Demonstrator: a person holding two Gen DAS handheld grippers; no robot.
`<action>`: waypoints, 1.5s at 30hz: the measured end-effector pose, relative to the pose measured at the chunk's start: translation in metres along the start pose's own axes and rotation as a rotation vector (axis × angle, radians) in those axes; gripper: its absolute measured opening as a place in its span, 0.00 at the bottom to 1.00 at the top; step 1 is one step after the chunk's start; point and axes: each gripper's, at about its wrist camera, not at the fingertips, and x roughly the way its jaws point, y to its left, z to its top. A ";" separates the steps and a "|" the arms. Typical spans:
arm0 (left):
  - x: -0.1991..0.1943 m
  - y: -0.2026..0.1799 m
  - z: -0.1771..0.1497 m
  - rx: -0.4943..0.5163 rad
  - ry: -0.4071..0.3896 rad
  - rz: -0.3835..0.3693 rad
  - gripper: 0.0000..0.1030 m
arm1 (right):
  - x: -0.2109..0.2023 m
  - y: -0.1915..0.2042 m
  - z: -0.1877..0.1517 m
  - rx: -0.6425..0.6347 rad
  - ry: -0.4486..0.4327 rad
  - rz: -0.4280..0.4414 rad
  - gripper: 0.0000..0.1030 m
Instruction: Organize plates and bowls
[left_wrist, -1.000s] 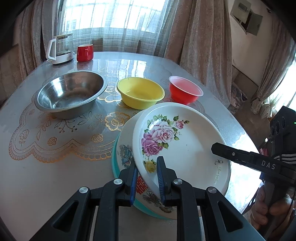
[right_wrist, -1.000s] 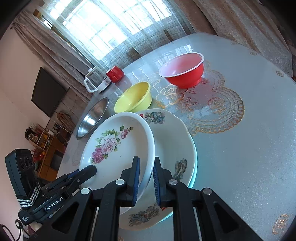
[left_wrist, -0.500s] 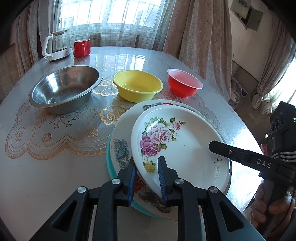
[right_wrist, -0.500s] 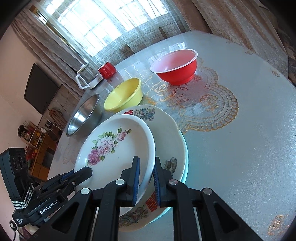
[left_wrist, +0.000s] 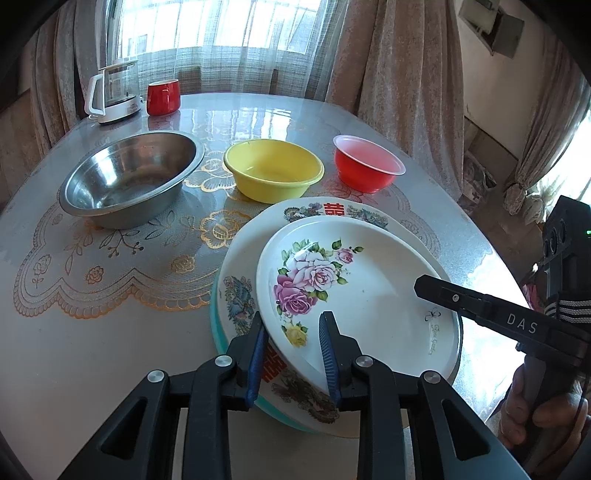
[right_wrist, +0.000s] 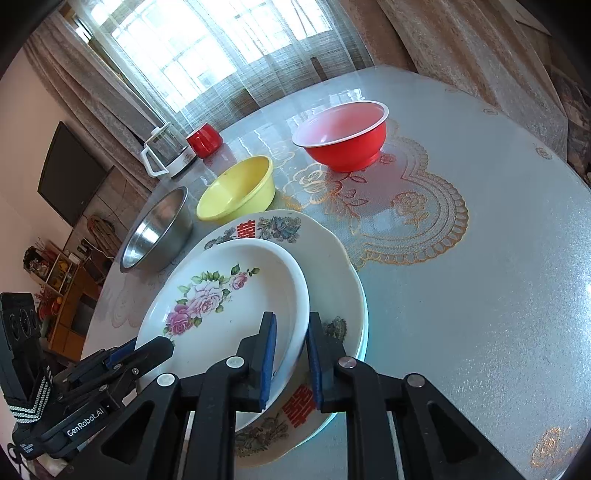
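A white rose-patterned plate (left_wrist: 369, 291) lies on a larger patterned plate (left_wrist: 236, 266) that rests on a teal-rimmed plate. My left gripper (left_wrist: 291, 332) is open, its jaws straddling the rose plate's near rim. My right gripper (right_wrist: 290, 332) is open too, its jaws on either side of the opposite rim of the rose plate (right_wrist: 236, 295). A steel bowl (left_wrist: 129, 177), a yellow bowl (left_wrist: 273, 173) and a red bowl (left_wrist: 365, 166) stand in a row behind the plates.
A glass kettle (left_wrist: 114, 92) and a red mug (left_wrist: 162, 96) stand at the table's far left, near the curtained window. The table edge (left_wrist: 498, 266) runs close to the right of the plate stack. A gold-patterned mat (left_wrist: 110, 266) covers the table's middle.
Both grippers lowered the rose plate onto the stack, then opened their jaws and let go of its rim.
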 end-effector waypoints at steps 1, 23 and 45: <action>0.000 -0.001 0.000 0.005 0.000 0.003 0.27 | 0.000 -0.001 0.000 0.004 0.000 0.002 0.16; 0.000 -0.007 -0.002 0.016 0.006 0.029 0.28 | -0.010 0.009 -0.003 -0.060 -0.057 -0.089 0.17; 0.001 -0.013 -0.003 0.045 0.011 0.053 0.29 | -0.009 0.016 -0.003 -0.120 -0.069 -0.129 0.21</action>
